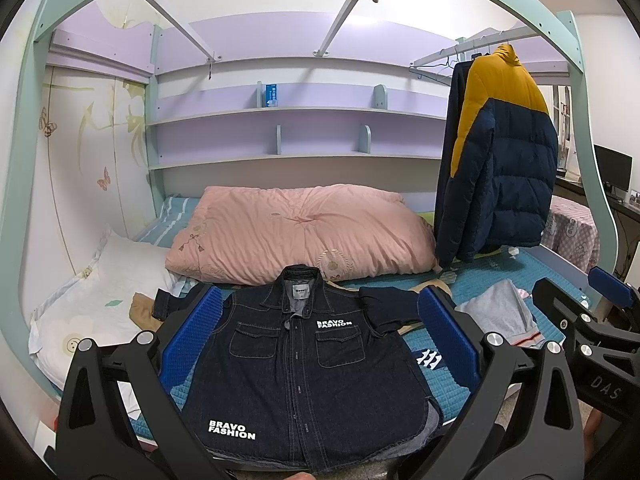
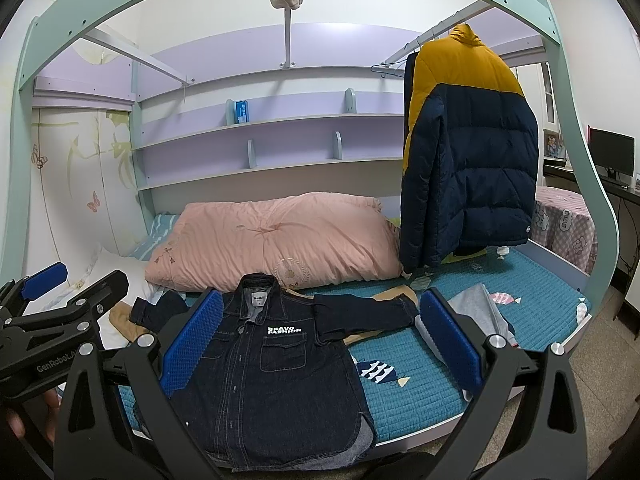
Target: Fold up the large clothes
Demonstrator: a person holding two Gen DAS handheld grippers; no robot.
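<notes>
On the quilted teal bedspread (image 1: 436,388) — flat dark denim shirt (image 1: 296,368); both hand-held grippers spread wide.

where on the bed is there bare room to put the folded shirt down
Bare teal mattress lies right of the denim shirt, in front of the grey garment, and further back under the hanging puffer jacket. It is crowded left of the shirt by the white pillow, and behind it by the pink quilt.

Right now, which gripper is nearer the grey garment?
Right. The right gripper sits beside the grey garment; the left gripper hovers over the denim shirt, farther left.
</notes>
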